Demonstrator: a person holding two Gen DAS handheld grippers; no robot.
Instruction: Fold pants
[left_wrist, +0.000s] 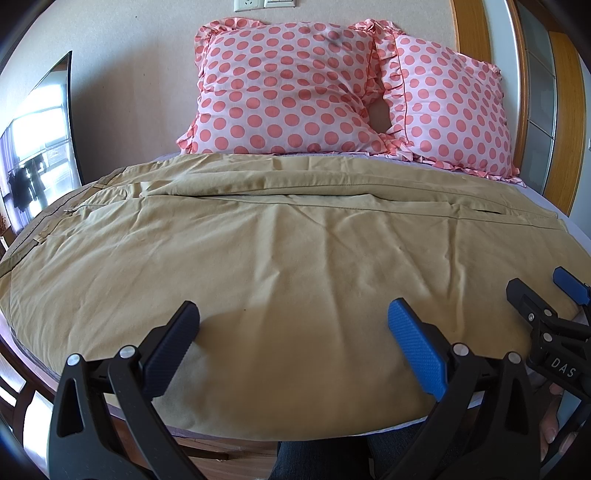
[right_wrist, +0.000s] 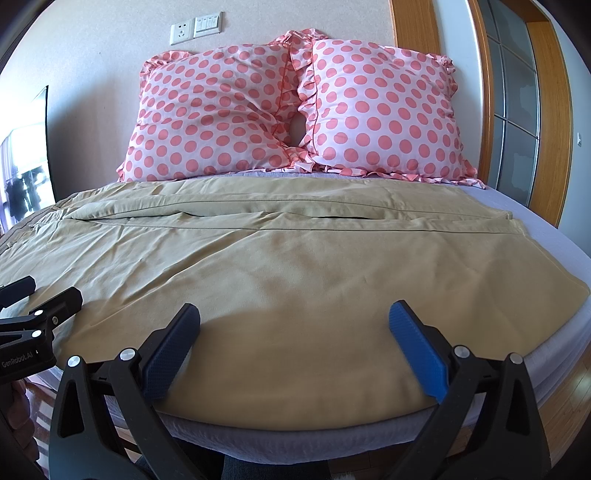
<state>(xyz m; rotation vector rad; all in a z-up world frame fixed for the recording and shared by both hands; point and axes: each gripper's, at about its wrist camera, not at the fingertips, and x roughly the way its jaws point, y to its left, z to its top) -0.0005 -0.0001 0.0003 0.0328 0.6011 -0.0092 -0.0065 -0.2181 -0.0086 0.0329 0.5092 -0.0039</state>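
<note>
Tan pants (left_wrist: 280, 251) lie spread flat across the bed, waistband at the left, leg cuffs at the right; they also show in the right wrist view (right_wrist: 295, 266). One leg lies nearer me, the other behind it. My left gripper (left_wrist: 293, 314) is open and empty, just above the near edge of the pants. My right gripper (right_wrist: 294, 315) is open and empty over the near leg, further right. The right gripper shows at the right edge of the left wrist view (left_wrist: 539, 291). The left gripper shows at the left edge of the right wrist view (right_wrist: 44, 291).
Two pink polka-dot pillows (left_wrist: 288, 88) (right_wrist: 384, 114) lean on the wall at the head of the bed. The lilac bed sheet (right_wrist: 546, 236) shows past the cuffs. A wooden door frame (right_wrist: 491, 92) stands at the right, a window (left_wrist: 37, 147) at the left.
</note>
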